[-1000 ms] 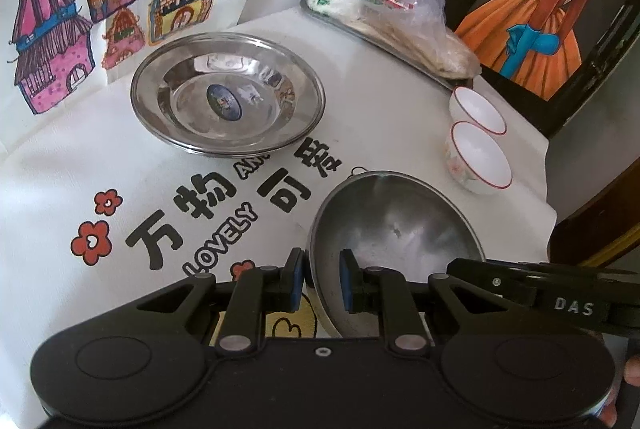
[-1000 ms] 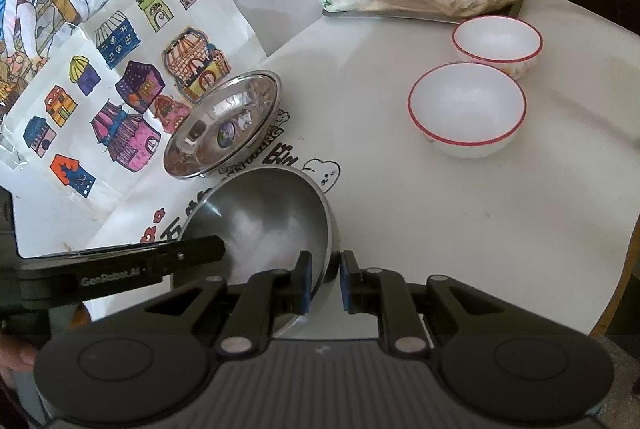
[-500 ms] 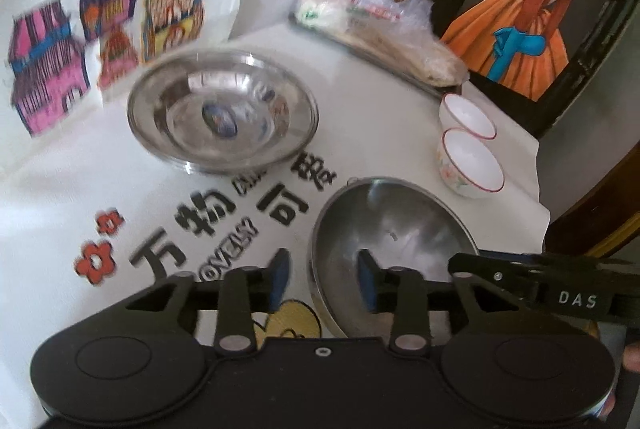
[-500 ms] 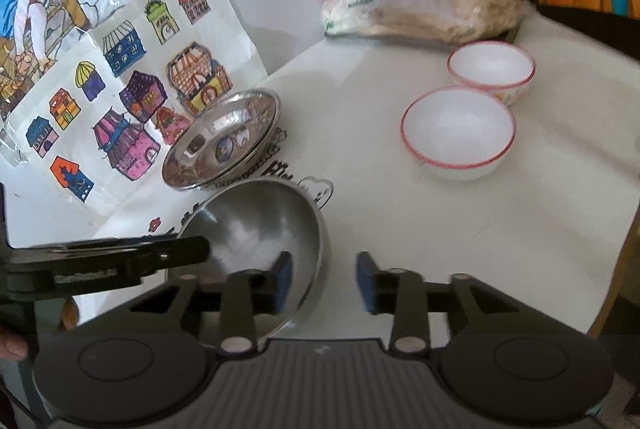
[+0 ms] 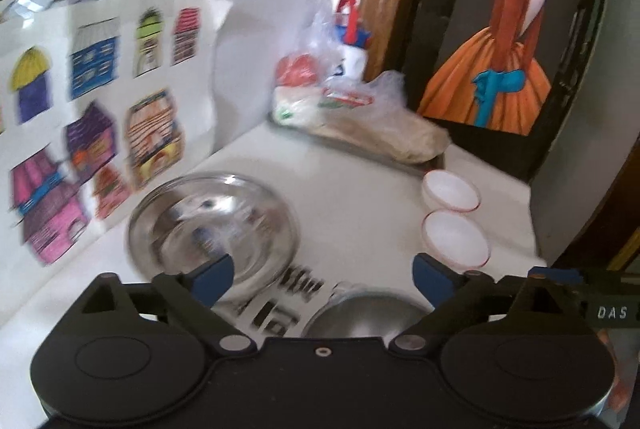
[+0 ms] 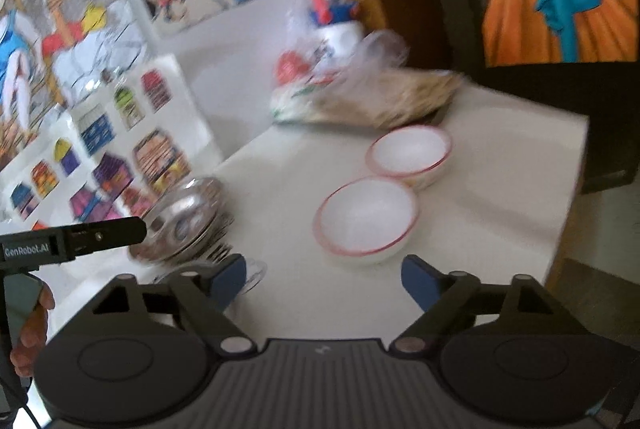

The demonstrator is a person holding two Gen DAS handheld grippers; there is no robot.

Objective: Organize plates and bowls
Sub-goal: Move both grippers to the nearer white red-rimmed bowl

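left gripper (image 5: 322,279) wide open | right gripper (image 6: 322,275) wide open (empty) | steel bowl (image 5: 360,317) apparently on table

Motion blur is smearing the steel plate (image 5: 212,225) in both views, and the black lettering beside it is proving unreadable. Just nearer than the plate, the steel bowl (image 5: 366,317) is showing only its far rim, the left tool (image 5: 322,277) body hiding the rest.
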